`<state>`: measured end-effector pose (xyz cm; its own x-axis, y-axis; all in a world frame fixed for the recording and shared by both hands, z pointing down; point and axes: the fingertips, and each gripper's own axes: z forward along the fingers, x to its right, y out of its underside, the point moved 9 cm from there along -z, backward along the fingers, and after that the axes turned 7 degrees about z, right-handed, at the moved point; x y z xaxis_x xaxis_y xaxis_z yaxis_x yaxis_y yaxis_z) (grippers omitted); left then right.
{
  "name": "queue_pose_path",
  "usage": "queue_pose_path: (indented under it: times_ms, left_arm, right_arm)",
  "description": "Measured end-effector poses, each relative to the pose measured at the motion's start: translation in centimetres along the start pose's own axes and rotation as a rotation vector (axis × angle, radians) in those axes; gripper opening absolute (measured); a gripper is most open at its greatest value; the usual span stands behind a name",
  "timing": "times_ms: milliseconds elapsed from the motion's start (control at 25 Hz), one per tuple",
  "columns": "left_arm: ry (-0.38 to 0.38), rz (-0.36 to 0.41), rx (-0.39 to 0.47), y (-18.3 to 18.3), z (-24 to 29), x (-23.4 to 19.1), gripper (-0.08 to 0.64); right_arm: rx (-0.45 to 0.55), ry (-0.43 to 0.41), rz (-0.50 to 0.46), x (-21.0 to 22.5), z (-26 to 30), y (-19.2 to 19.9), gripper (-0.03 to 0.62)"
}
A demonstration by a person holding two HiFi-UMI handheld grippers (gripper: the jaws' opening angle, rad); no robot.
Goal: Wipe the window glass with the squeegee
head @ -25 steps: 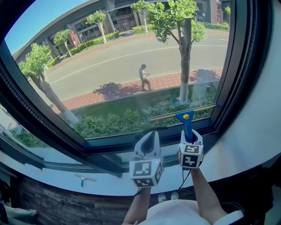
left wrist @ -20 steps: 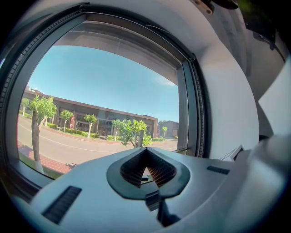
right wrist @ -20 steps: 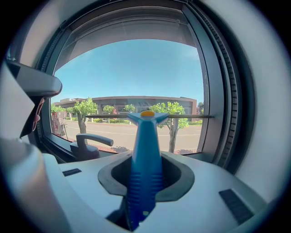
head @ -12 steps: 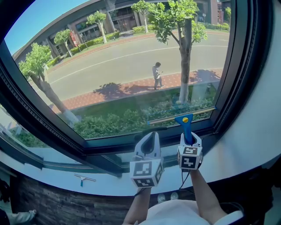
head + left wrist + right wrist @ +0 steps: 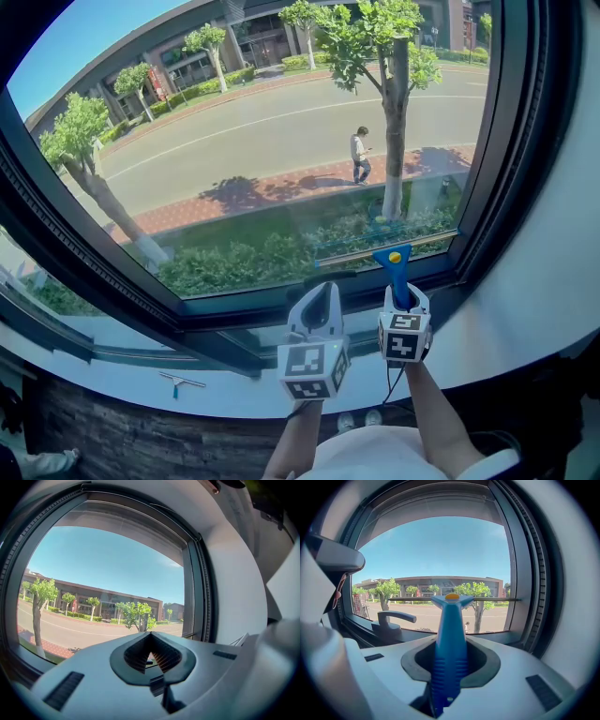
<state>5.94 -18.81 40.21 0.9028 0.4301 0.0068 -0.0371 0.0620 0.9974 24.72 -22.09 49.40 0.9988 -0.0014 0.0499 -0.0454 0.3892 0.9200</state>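
Observation:
The squeegee has a blue handle point(image 5: 397, 274) with a yellow dot and a thin metal blade point(image 5: 386, 247). The blade lies level against the window glass point(image 5: 253, 141), low in its right corner. My right gripper point(image 5: 404, 300) is shut on the handle just below the blade. In the right gripper view the handle point(image 5: 449, 653) stands upright between the jaws, with the blade point(image 5: 454, 599) across the pane. My left gripper point(image 5: 322, 291) hangs beside it to the left with its jaws shut on nothing. In the left gripper view the left gripper point(image 5: 151, 638) points at the glass point(image 5: 108, 573).
A dark window frame point(image 5: 506, 141) borders the pane, with a white wall to its right. A grey window handle point(image 5: 393, 618) sits on the lower frame left of the squeegee. A second squeegee point(image 5: 182, 382) lies below on the white sill. Outside, a person point(image 5: 359, 157) is on the pavement.
The right gripper and squeegee have slid a little down the glass. The left gripper has stayed put. The person outside has walked to the right.

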Motion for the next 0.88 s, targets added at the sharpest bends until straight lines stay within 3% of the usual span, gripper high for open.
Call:
queue_pose_path:
  times_ms: [880]
  left_arm:
    - [-0.005,-0.004,-0.009,0.2,0.1,-0.4,-0.006]
  right_arm:
    - [-0.072,0.002,0.022,0.2,0.8,1.9,0.109]
